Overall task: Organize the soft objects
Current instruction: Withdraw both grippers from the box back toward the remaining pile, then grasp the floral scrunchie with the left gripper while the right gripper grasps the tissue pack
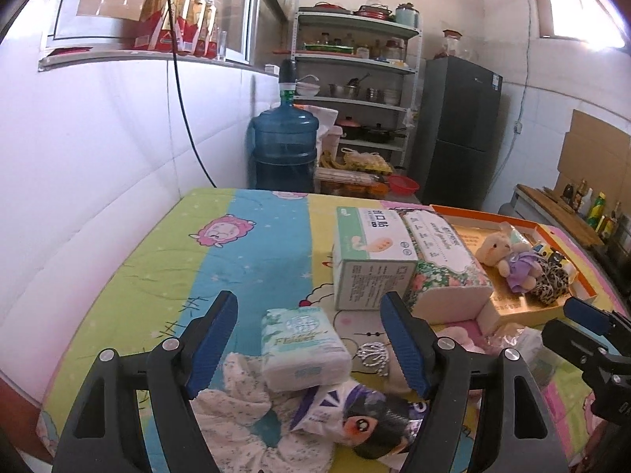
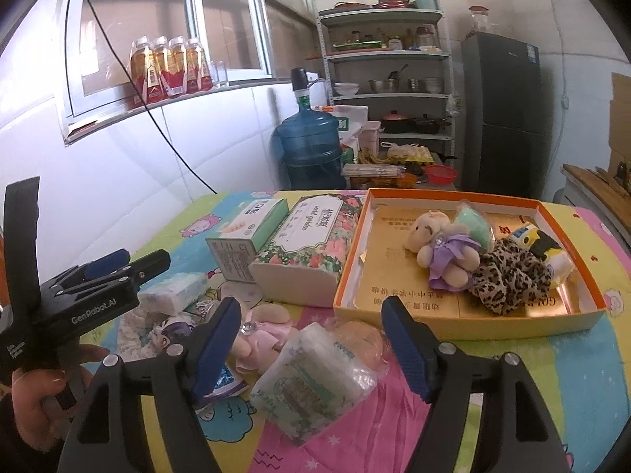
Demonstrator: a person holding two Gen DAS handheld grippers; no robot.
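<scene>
blue-padded fingers of the left gripper point(image 1: 311, 345) stand spread wide, nothing pinched; a tissue pack point(image 1: 303, 349) lies on the tabletop point(image 1: 252, 248) in the gap between them, clear of both pads. just in front of that pack lie a floral cloth point(image 1: 232, 418) and a pouch with a cartoon face point(image 1: 355, 418), and a small silvery thing point(image 1: 372, 356) sits by the right-hand finger. the right gripper point(image 2: 311, 345) is likewise spread and empty, hovering over a wrapped tissue pack point(image 2: 311, 384) in crinkly clear plastic, with a pink plush doll point(image 2: 256, 339) just to its left. the tabletop wears a cartoon-print cover in green, blue, yellow and pink stripes. farther back a green-and-white box point(image 2: 244, 240) stands beside a floral tissue pack point(image 2: 311, 248), the two touching. right of them an orange tray point(image 2: 465, 321) holds a cream bear in a purple dress point(image 2: 441, 252), a leopard-print piece point(image 2: 508, 280), a mint-green soft thing point(image 2: 473, 224) and a yellow-and-white toy point(image 2: 544, 248), all crowded toward its far right half. a hand point(image 2: 35, 398) holds the left gripper's grip at the left edge of the right wrist view.
</scene>
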